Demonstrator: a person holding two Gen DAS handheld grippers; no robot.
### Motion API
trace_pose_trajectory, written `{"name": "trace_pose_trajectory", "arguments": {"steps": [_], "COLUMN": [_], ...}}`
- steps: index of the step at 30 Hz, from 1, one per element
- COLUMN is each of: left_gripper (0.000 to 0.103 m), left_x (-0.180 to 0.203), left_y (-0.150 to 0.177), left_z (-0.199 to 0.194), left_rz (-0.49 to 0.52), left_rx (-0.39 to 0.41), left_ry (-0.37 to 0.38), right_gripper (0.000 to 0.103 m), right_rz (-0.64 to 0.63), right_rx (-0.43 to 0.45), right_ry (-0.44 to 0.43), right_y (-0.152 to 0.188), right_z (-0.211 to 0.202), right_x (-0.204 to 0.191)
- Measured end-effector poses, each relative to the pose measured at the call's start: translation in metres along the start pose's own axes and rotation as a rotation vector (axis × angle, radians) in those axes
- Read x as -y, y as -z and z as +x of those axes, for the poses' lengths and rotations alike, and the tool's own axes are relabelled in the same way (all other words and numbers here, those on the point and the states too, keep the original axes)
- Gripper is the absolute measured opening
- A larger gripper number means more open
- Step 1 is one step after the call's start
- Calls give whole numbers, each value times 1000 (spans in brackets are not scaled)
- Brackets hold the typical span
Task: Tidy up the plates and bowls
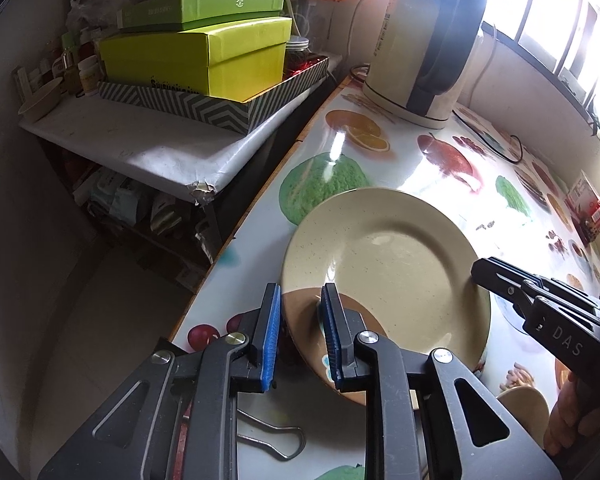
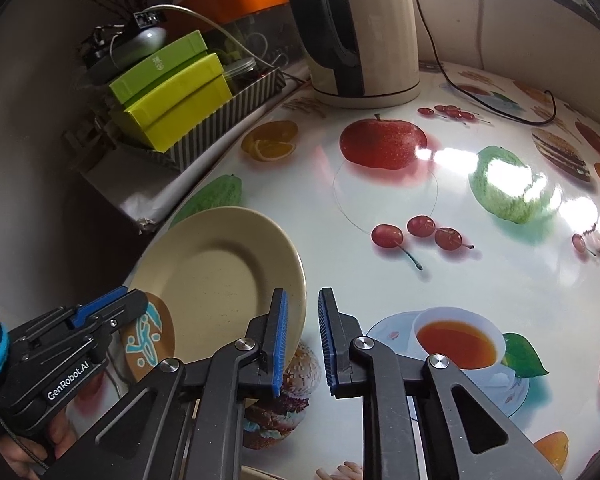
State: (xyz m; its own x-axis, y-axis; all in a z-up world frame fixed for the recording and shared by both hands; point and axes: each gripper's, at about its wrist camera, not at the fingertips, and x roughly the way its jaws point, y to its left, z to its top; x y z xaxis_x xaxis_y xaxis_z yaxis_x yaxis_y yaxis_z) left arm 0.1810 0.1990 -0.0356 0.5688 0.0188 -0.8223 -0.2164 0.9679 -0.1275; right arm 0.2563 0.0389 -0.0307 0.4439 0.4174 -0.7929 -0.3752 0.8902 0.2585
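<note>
Beige plate [image 1: 388, 264] on the fruit-printed table [image 2: 440, 280], close to the table's nine o'clock edge as seen from the right wrist. Looks slightly raised at its near rim rather than lying flat.

Left gripper [image 1: 300, 292] at the plate's seven o'clock rim in its own view. One blue pad outside the rim, the other on the upper face, the rim filling the space between them: clamped on the plate. Shows a brown patch with a pale-blue figure on the rim right there.

Right gripper [image 2: 302, 294] at the opposite side, at about four o'clock on the plate in the left wrist view. Jaws narrow. Left pad against the rim, rim poking into the gap, a thin strip of table visible before the right pad. Cannot tell from either view whether both pads truly press on the rim. Held by a hand [image 1: 568, 420], partly visible at the frame's four o'clock corner.

Cream kettle [image 1: 416, 40] with a dark handle at one o'clock from the plate, well apart, upright on its base. Stacked green boxes [image 1: 196, 52] at eleven o'clock, in a striped tray [image 1: 220, 108] on a lower side shelf beside the table. Wire binder clip [image 1: 272, 440] at six o'clock, just under the left gripper's body.
</note>
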Motion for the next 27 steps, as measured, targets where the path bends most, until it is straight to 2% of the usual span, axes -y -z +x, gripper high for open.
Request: {"name": "trace_pose_trajectory", "arguments": {"steps": [4, 10, 27], "left_gripper": [17, 14, 13], "left_x": [0, 0, 1], "left_y": [-1, 0, 0], "left_z": [-1, -3, -3], "left_rz": [1, 10, 7], "left_rx": [7, 15, 16], "left_ry": [-10, -23, -19], "right_gripper": [11, 10, 9], "right_rz": [-3, 3, 16], "right_rx": [1, 2, 7], "right_ry": [-11, -15, -19], "right_y": [0, 0, 1], "right_z": [0, 0, -2], "right_x": [-2, -1, 1]}}
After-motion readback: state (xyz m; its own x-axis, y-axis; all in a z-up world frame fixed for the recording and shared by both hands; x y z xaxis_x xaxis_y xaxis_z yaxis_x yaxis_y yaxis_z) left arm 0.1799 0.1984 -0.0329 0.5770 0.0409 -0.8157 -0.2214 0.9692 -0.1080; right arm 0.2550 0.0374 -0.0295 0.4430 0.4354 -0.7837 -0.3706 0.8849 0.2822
